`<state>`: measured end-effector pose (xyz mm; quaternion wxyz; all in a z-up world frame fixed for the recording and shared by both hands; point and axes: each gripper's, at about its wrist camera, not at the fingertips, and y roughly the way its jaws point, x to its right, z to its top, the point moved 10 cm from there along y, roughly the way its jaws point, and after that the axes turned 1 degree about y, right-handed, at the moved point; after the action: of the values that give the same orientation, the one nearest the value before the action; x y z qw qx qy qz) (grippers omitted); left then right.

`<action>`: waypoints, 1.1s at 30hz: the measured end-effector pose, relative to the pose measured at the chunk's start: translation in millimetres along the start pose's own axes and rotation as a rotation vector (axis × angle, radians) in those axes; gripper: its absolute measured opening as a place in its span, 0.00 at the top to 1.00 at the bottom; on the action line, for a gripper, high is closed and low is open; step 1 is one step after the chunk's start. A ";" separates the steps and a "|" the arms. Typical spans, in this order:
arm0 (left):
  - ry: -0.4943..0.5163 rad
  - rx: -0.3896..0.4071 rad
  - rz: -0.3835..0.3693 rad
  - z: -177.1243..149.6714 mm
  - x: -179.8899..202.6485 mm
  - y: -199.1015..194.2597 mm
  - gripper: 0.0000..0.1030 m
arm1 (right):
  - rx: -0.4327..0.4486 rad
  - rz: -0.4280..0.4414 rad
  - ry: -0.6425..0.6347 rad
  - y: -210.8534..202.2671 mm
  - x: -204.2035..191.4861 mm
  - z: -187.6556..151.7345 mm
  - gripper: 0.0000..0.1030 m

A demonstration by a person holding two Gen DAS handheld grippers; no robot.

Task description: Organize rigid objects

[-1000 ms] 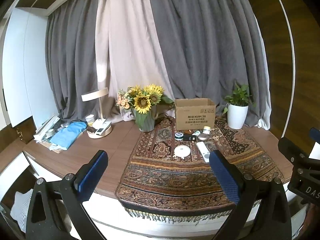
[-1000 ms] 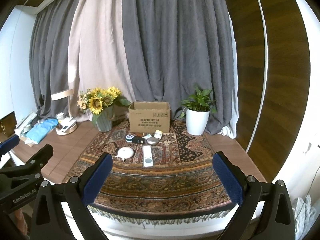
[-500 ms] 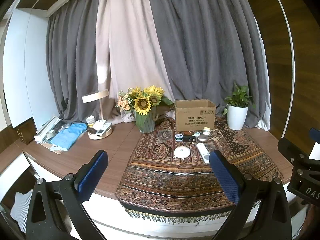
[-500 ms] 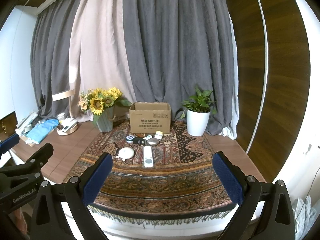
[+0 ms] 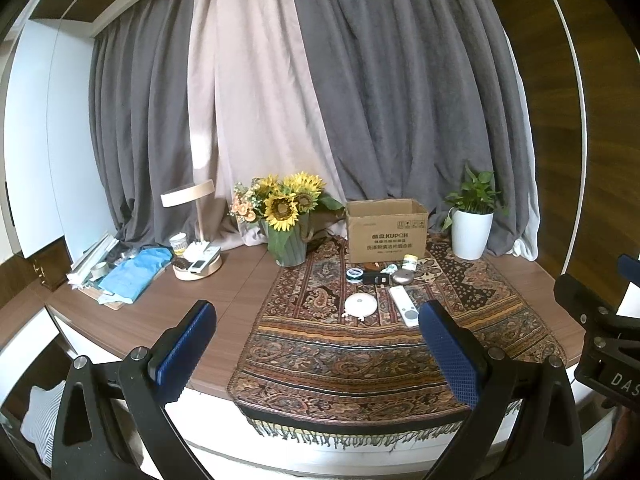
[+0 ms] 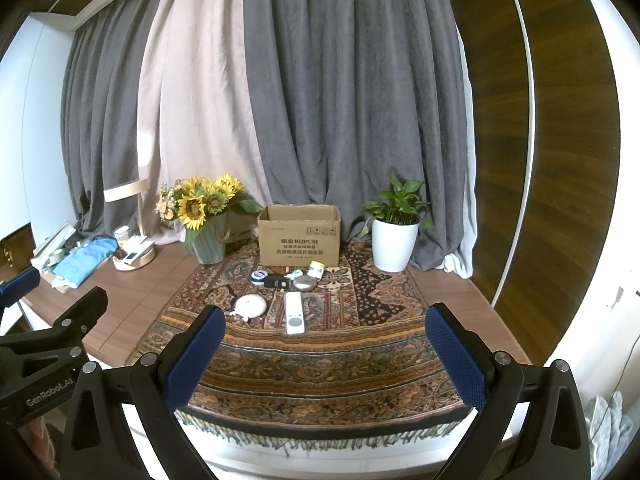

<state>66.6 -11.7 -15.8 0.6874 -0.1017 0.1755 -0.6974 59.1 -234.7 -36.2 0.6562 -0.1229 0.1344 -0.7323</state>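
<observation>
Both spread, empty: left gripper [image 5: 316,344] and right gripper [image 6: 326,350] hover off the desk's [image 5: 224,280] front edge; white remote [image 6: 294,313] lies mid-rug [image 6: 320,360], cardboard box [image 6: 299,237] toward the back edge.

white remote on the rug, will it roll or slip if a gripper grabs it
The white remote lies flat and looks slim and boxy, so it probably won't roll. Its smooth casing may slip between pads. The patterned rug under it likely resists sliding.

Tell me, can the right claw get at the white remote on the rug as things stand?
Probably yes. The right claw is open and empty, facing the white remote, which lies flat on the rug nearest the table edge. Nothing stands between them; the round white disc lies apart, to its left.
</observation>
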 end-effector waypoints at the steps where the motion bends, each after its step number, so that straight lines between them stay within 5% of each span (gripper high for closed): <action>1: 0.000 0.000 0.000 -0.4 0.0 -0.2 0.00 | 0.000 0.001 0.000 0.3 0.5 -0.2 0.01; 17: 0.020 -0.027 -0.018 -11.2 5.0 13.5 0.00 | -0.018 0.008 0.012 7.6 2.2 -3.8 0.01; 33: 0.079 -0.093 -0.094 -25.5 15.3 110.2 0.00 | -0.120 0.051 0.020 91.7 -17.2 -17.4 0.01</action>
<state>158.0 -23.5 -83.0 0.6408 -0.1143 0.2298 -0.7236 139.9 -226.4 -85.3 0.6648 -0.1512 0.1880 -0.7070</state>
